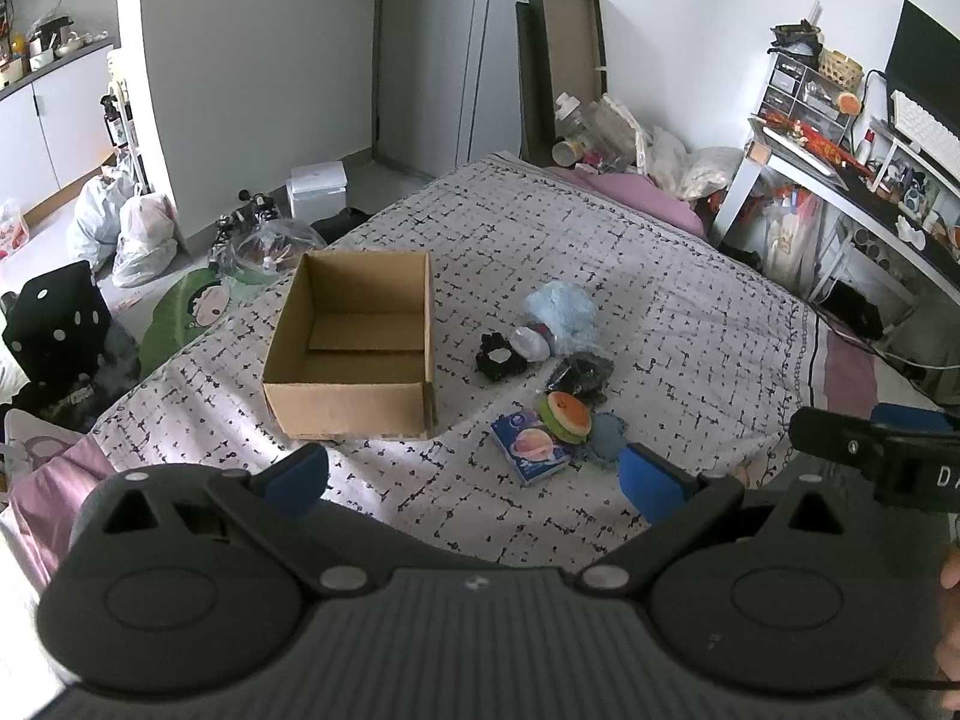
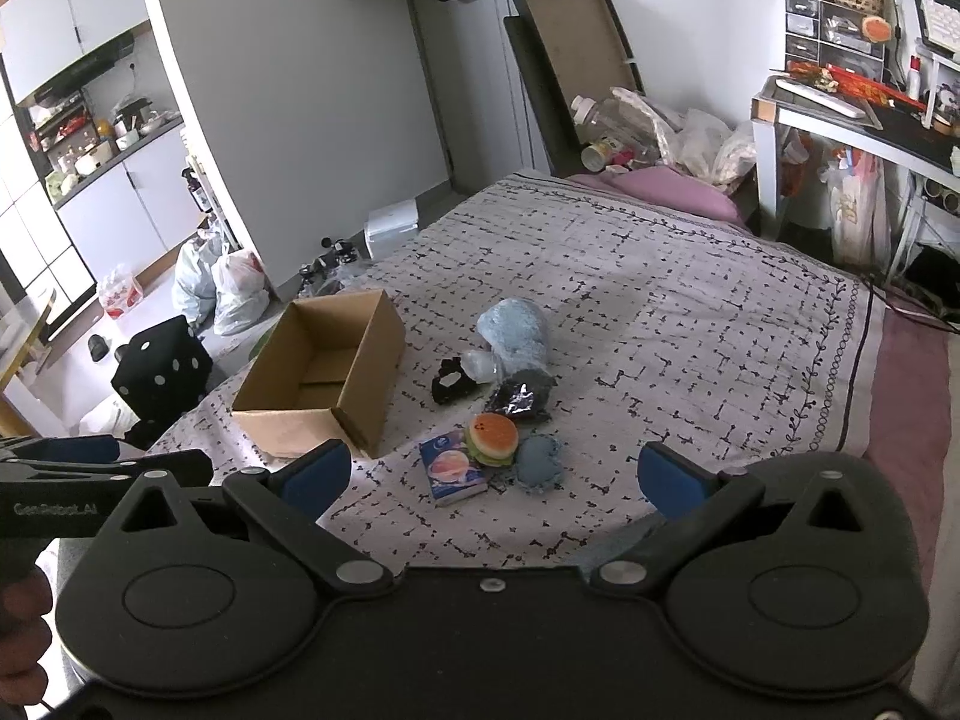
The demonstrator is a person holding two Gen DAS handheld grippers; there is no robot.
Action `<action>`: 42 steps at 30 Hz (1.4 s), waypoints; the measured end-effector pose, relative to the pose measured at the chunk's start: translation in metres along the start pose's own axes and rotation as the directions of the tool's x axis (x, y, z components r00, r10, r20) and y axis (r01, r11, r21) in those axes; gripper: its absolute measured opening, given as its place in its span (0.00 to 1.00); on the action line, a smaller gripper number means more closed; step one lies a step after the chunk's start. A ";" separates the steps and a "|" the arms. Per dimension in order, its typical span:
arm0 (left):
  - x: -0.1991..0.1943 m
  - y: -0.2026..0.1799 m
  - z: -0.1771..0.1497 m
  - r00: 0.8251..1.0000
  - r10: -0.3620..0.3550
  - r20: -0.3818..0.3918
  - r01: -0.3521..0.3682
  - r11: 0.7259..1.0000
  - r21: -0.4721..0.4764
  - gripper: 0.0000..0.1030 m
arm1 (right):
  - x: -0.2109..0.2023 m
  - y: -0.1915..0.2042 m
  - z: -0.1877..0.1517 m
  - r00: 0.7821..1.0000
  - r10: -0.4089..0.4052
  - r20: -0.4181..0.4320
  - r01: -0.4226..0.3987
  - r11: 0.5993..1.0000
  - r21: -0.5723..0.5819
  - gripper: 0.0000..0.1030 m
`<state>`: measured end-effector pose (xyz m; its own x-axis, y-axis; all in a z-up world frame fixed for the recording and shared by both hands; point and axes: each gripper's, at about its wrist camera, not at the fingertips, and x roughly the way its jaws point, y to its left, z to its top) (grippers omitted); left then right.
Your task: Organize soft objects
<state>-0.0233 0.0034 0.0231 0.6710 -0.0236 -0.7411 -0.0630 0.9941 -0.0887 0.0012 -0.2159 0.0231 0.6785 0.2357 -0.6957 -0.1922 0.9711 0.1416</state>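
Soft toys (image 1: pixel 564 396) piled on bed (image 1: pixel 690 312) beside empty cardboard box (image 1: pixel 354 348); left gripper (image 1: pixel 474 474) and right gripper (image 2: pixel 495 480) fingers apart, holding nothing.

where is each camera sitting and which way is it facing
Left wrist: on the left gripper, above the bed's near edge, facing the cardboard box; right gripper at its right edge.
Right wrist: on the right gripper, facing the burger toy; left gripper and a hand at left.
Shared: box, toy pile, checked blanket.
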 end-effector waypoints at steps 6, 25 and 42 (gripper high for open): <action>0.001 -0.001 -0.001 1.000 -0.004 0.000 0.004 1.000 0.006 0.99 | 0.000 -0.002 0.000 1.000 0.008 0.001 -0.008 1.000 0.006 1.00; 0.004 -0.004 0.000 1.000 -0.001 -0.010 0.001 1.000 0.001 0.99 | 0.008 -0.003 0.001 1.000 0.011 -0.018 -0.011 1.000 0.011 1.00; 0.036 0.003 0.009 1.000 0.008 -0.023 -0.009 0.999 -0.036 0.99 | 0.041 -0.017 0.008 0.999 0.012 -0.050 -0.010 0.999 0.041 1.00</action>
<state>0.0068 0.0068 0.0023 0.6531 -0.0184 -0.7570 -0.0954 0.9897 -0.1064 0.0380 -0.2227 -0.0019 0.6399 0.2450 -0.7284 -0.1694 0.9695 0.1773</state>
